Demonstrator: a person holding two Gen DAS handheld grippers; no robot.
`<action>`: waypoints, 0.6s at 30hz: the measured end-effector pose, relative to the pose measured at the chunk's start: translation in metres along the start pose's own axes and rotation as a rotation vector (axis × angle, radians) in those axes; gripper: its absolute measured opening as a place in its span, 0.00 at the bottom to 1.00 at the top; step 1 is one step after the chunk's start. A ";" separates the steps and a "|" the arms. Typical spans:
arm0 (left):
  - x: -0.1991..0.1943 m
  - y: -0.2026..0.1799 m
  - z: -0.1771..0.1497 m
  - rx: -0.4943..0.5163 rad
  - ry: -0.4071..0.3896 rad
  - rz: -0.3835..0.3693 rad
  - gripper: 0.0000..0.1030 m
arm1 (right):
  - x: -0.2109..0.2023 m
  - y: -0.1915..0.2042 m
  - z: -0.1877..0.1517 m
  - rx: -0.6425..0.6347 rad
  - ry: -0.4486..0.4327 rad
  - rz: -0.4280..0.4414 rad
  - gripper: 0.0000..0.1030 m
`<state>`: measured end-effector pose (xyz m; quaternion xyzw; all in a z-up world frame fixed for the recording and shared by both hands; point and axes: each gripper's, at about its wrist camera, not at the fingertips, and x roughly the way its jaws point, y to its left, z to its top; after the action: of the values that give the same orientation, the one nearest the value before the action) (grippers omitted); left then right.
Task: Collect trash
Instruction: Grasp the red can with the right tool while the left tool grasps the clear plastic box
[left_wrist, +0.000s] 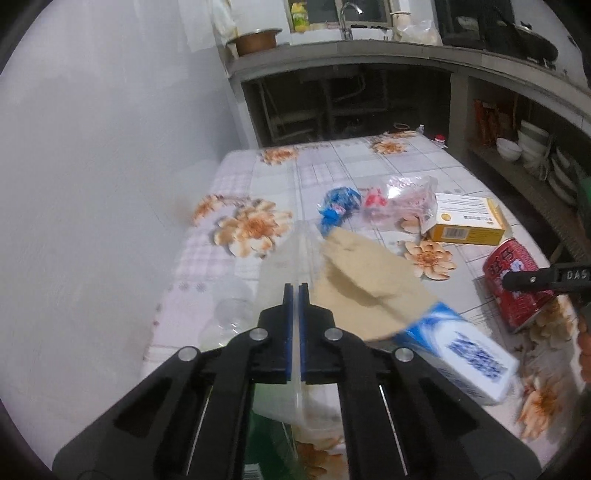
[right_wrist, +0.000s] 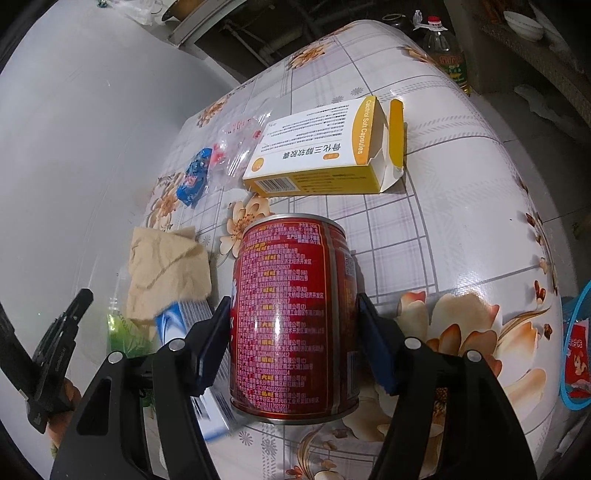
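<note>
Two grippers are in play, each on a different piece of rubbish. My right gripper (right_wrist: 291, 343) has its blue pads against the two sides of the red can (right_wrist: 295, 314), which stands upright on the flowered tablecloth (right_wrist: 461, 229) near the front edge; the pads look to be touching the wall about mid-height, so I read this as a grip. The can is rigid and glossy, probably light if emptied, so I judge it could slip or dent; a hold around the middle seems sound. My left gripper (left_wrist: 294, 295) has its fingers pressed together on a thin clear plastic sheet or bag (left_wrist: 284, 266), whose edge runs between the pads; it is limp and nearly weightless, and any pinched fold should carry it. Lying loose just right of that: a crumpled tan paper towel (left_wrist: 365, 277), soft, and a blue-and-white tissue pack (left_wrist: 465, 354), squashy. Farther back are a yellow medicine box (right_wrist: 325, 151), open-ended and crushable, best taken across its long faces, a blue wrapper (right_wrist: 194, 175) and a clear wrapper with pink print (left_wrist: 402, 199).
</note>
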<state>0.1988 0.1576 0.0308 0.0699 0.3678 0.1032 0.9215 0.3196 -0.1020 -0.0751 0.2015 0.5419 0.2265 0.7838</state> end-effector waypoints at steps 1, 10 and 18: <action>-0.002 -0.001 0.001 0.009 -0.010 0.012 0.01 | 0.000 0.000 0.000 -0.002 -0.001 -0.001 0.62; -0.037 -0.017 0.008 0.129 -0.229 0.237 0.01 | -0.001 0.001 0.000 -0.003 -0.008 -0.010 0.62; -0.068 0.022 0.018 -0.130 -0.306 -0.030 0.01 | -0.003 -0.005 0.002 0.010 -0.005 -0.007 0.62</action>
<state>0.1603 0.1611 0.0936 0.0197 0.2167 0.1010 0.9708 0.3210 -0.1078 -0.0743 0.2041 0.5418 0.2209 0.7849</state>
